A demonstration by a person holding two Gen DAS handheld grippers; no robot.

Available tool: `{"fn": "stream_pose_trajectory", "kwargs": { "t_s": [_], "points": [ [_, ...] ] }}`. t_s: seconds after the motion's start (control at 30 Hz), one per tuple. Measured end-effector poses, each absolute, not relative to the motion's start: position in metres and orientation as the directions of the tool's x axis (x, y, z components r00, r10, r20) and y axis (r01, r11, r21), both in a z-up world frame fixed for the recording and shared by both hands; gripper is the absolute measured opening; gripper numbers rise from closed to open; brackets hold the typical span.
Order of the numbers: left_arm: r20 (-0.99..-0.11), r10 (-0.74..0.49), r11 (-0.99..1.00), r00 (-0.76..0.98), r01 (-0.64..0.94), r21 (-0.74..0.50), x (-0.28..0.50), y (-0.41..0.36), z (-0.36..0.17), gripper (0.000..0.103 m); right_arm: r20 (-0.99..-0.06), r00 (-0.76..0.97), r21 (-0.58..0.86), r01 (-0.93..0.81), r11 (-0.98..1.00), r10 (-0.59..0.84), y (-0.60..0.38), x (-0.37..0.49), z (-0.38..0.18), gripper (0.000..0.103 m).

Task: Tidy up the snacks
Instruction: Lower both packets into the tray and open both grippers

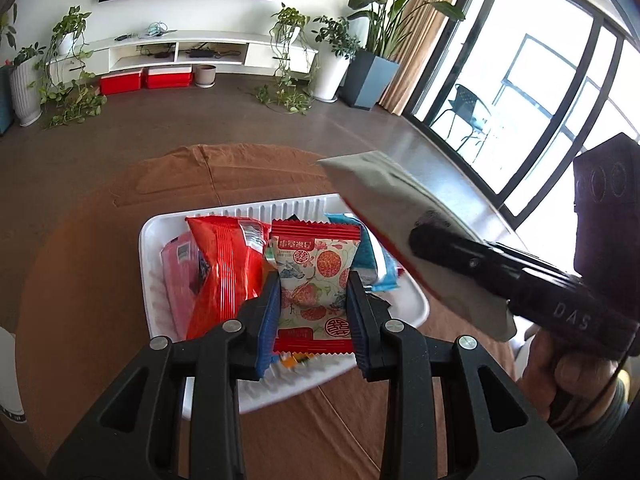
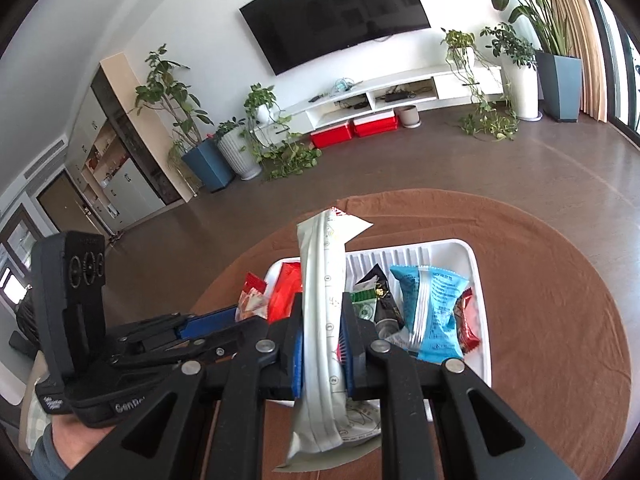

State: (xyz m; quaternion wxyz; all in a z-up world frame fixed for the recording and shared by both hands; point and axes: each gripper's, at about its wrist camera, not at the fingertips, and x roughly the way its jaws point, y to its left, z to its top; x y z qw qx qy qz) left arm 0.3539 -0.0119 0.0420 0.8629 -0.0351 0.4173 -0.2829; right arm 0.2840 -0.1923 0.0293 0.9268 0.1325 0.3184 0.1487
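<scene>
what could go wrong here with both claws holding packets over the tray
1. The right claw pinches the long white packet near its middle, so either end could sag or snag other snacks.
2. The left claw and its floral packet sit close beside it; they might collide.
3. The white tray is crowded, so a dropped packet could slide off.

Ahead of you a TV [image 2: 336,12] hangs above a white console [image 2: 400,92], with potted plants [image 2: 236,140] and red boxes [image 2: 354,130] along the floor.

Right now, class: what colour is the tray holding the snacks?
White, with a ribbed inner wall. The tray shows best in the left wrist view, resting on the brown tablecloth.
</scene>
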Motion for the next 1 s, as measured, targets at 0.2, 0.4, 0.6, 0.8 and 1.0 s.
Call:
{"fn": "stream_pose_trajectory", "kwargs": {
  "t_s": [0.2, 0.4, 0.6, 0.8, 1.0],
  "points": [
    [-0.741, -0.464, 0.862, 0.486, 0.441, -0.251, 0.385, -0.030, 0.017, 0.029, -0.588, 0.733, 0.363, -0.139, 0.921, 0.342, -0.194, 0.319, 0.002, 0.016],
    [-0.783, -0.415, 0.875, 0.463, 0.437, -0.206, 0.404, -0.046, -0.015, 0.029, -0.624, 0.712, 0.378, -0.086, 0.922, 0.323, -0.201, 0.336, -0.023, 0.016],
    [-0.792, -0.398, 0.879, 0.463, 0.440, -0.185, 0.415, -0.053, -0.028, 0.031, -0.642, 0.696, 0.380, -0.076, 0.922, 0.322, -0.202, 0.342, -0.036, 0.016],
    [-0.801, -0.381, 0.882, 0.461, 0.441, -0.166, 0.419, -0.057, -0.034, 0.033, -0.660, 0.675, 0.390, -0.069, 0.918, 0.331, -0.202, 0.339, -0.045, 0.019],
    [-0.800, -0.376, 0.888, 0.468, 0.427, -0.167, 0.424, -0.054, -0.037, 0.042, -0.665, 0.664, 0.402, -0.068, 0.913, 0.343, -0.205, 0.339, -0.046, 0.020]
  ]
}}
